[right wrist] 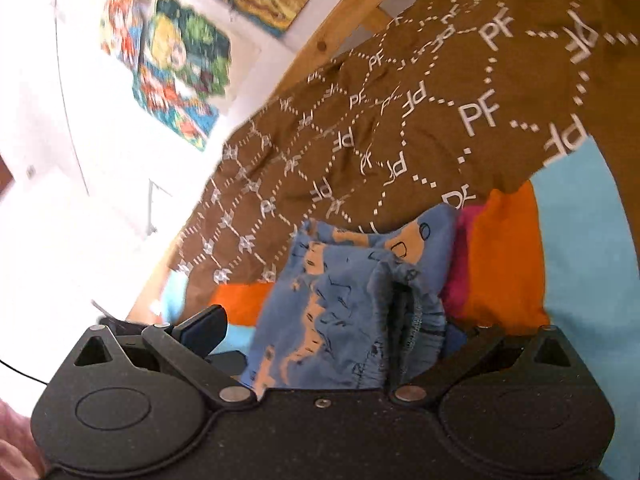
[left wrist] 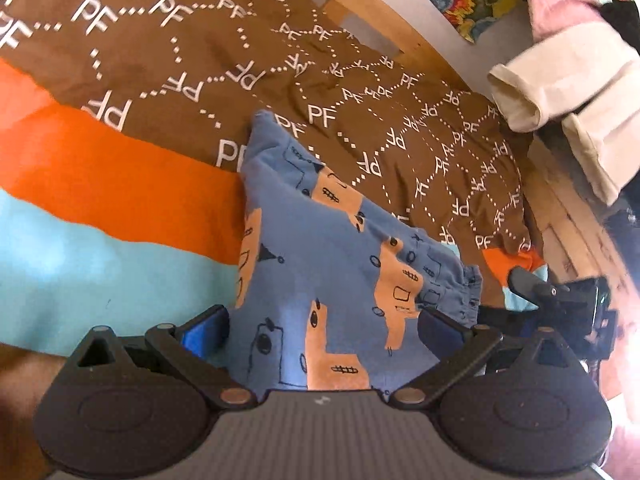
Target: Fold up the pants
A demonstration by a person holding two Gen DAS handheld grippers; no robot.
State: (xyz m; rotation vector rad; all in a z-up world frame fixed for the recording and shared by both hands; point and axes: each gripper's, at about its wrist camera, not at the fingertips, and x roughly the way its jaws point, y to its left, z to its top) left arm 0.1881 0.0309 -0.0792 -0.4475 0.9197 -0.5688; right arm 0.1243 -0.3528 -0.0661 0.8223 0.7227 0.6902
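A: The brown quilt (left wrist: 200, 60) with the white PF print fills the upper half of the left wrist view, with an orange stripe (left wrist: 120, 176) and a pale blue stripe (left wrist: 100, 272) below it at the left. How does that bear on the fold?

B: The bedding is soft and rumpled, so a crease pressed into it may not hold flat. The blue pants (left wrist: 320, 264), printed with orange shapes, lie in the lower centre of that view, running from the middle of the frame down to the tool. They are bunched and not laid smooth.

A: And the cream garments (left wrist: 560, 92) at the upper right?

B: They hang well apart from the pants, so they pose little risk unless an arm swings wide.

A: What of the tools?

B: The left gripper (left wrist: 322, 326) stands released, its blue fingers (left wrist: 204, 330) spread either side of the cloth and gripping nothing. If it closes here it may catch one layer only, and the fold would skew.

A: The other one?

B: In the right wrist view the right gripper (right wrist: 332, 332) is likewise spread wide. The waistband edge (right wrist: 404, 320) stands gathered between its arms at the lower centre, apparently loose. With neither tool holding, the bundled cloth could slump or spring back open.
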